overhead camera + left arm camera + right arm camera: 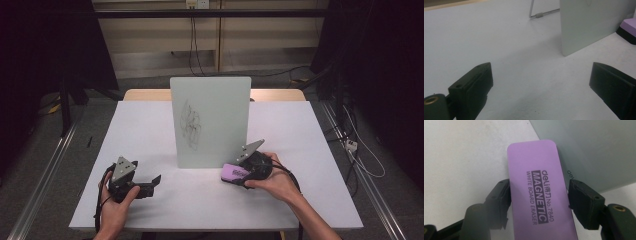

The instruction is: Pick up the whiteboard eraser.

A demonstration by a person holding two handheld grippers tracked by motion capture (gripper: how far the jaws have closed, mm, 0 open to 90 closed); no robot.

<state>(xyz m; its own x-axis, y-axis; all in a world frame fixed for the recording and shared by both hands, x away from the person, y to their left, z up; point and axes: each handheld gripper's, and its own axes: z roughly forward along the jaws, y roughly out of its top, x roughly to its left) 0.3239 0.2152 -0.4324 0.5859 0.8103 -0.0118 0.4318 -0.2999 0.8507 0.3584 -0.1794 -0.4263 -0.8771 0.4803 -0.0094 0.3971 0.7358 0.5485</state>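
Observation:
A small whiteboard (210,120) stands upright in the middle of the table, with black scribbles (191,125) on its face. My right gripper (236,175) is shut on a purple whiteboard eraser (233,172) just in front of the board's lower right corner. In the right gripper view the jaws press on both long sides of the eraser (536,170), whose tip lies close to the board (594,150). My left gripper (154,181) rests open at the front left, with bare table between its jaws (541,85). The board (594,25) and the eraser (629,28) show beyond it.
The white table top (150,130) has bare room to the left and right of the board. A wire stand (539,15) props the board from behind. Cables run on the floor to the right of the table (360,150).

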